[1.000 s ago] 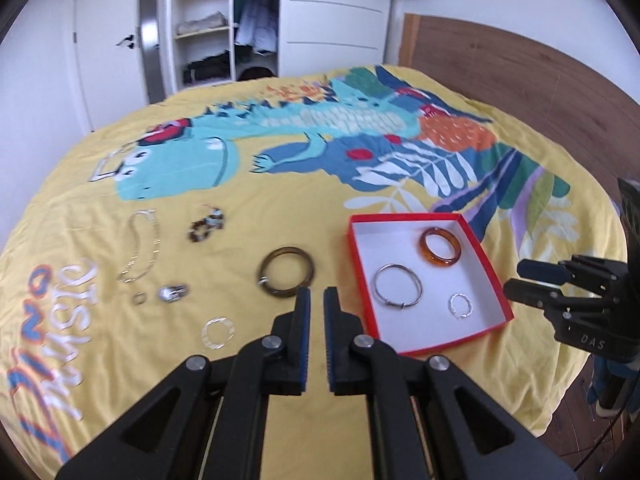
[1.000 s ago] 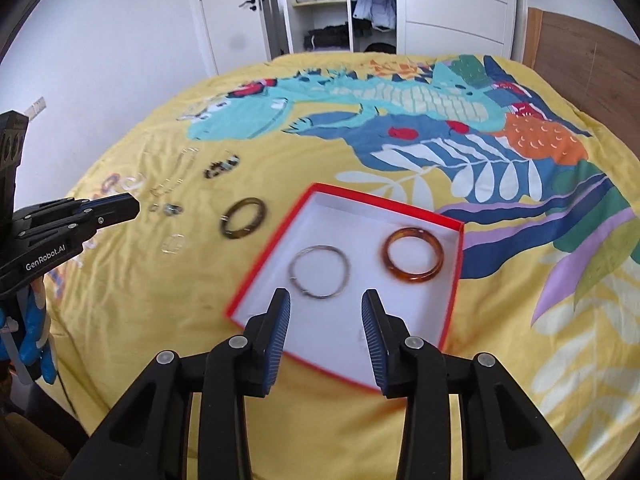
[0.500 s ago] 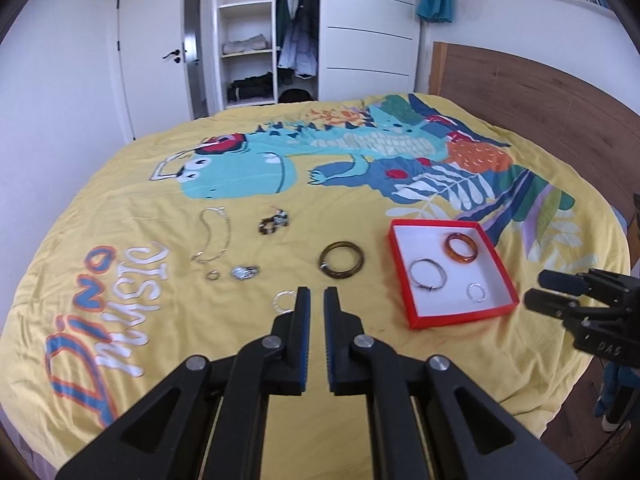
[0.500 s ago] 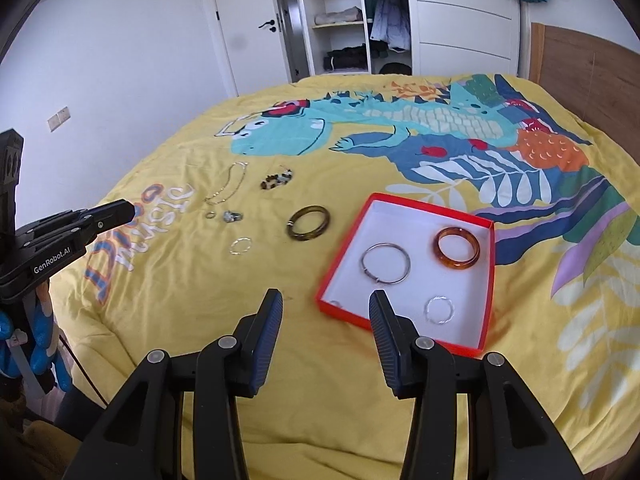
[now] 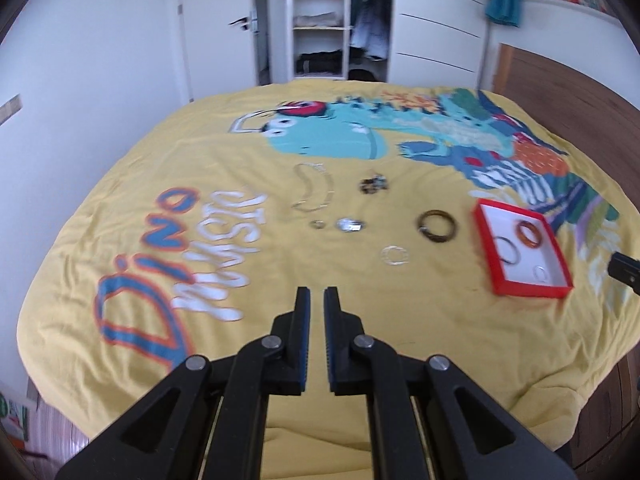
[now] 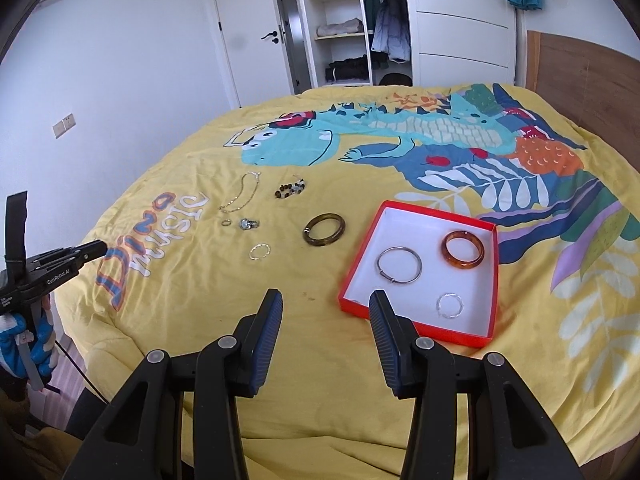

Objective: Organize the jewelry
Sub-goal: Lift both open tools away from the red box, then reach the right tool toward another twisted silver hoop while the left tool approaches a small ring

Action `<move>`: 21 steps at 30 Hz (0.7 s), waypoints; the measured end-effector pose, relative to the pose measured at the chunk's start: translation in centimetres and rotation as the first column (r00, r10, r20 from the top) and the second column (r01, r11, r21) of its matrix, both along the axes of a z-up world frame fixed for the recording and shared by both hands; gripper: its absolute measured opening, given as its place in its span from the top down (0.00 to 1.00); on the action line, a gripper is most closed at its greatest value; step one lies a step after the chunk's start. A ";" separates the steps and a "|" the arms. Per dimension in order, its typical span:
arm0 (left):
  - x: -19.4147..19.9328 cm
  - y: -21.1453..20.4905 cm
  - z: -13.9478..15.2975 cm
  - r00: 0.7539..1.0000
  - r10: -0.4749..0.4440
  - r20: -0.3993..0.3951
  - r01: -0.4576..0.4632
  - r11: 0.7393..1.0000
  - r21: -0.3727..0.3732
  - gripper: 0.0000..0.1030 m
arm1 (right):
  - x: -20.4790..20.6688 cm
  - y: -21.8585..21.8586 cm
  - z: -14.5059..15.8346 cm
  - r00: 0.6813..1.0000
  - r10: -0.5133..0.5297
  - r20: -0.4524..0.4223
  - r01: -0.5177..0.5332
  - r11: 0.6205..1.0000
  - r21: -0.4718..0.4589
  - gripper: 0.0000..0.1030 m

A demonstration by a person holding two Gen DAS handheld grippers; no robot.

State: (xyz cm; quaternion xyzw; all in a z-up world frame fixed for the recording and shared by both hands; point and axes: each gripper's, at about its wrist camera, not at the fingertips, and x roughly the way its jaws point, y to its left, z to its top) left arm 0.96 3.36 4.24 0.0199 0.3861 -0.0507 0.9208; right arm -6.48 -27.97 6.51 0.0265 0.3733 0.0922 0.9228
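Note:
A red box with a white floor (image 6: 452,334) lies on the yellow bedspread and holds an amber bangle (image 6: 463,249), a silver hoop (image 6: 400,265) and a small silver ring (image 6: 450,305). Left of it on the cloth lie a dark brown bangle (image 6: 324,230), a thin silver bracelet (image 6: 259,251), a bead bracelet (image 6: 290,189), a chain (image 6: 240,196) and a small charm (image 6: 249,223). My right gripper (image 6: 324,296) hangs open and empty before the box's near left corner. My left gripper (image 5: 316,294) is shut and empty, well short of the thin silver bracelet (image 5: 395,256).
The bedspread (image 5: 240,152) with its dinosaur print drops off at the near edge and at the left. A wooden headboard (image 6: 580,68) stands at the right, an open wardrobe (image 6: 348,32) and a door behind the bed. A gloved hand (image 6: 24,352) carries the left gripper.
The left gripper has drawn back and swung left, so the box sits far right in its view. The right gripper has pulled back from the box and its jaws stand wider.

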 end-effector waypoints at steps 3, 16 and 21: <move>0.3 2.0 0.1 1.000 0.031 -0.005 -0.031 0.999 -0.012 0.93 | 0.2 0.6 -0.1 1.000 0.007 -0.001 -0.007 1.000 0.001 0.56; 3.4 4.2 -1.9 0.997 0.067 -0.048 -0.069 0.997 -0.028 0.69 | 3.5 3.8 -1.9 0.998 0.057 -0.041 -0.057 0.998 -0.006 0.56; 5.6 4.4 -3.6 0.993 0.079 -0.086 -0.081 0.996 -0.028 0.69 | 5.8 5.0 -3.2 0.995 0.080 -0.064 -0.081 0.997 -0.008 0.56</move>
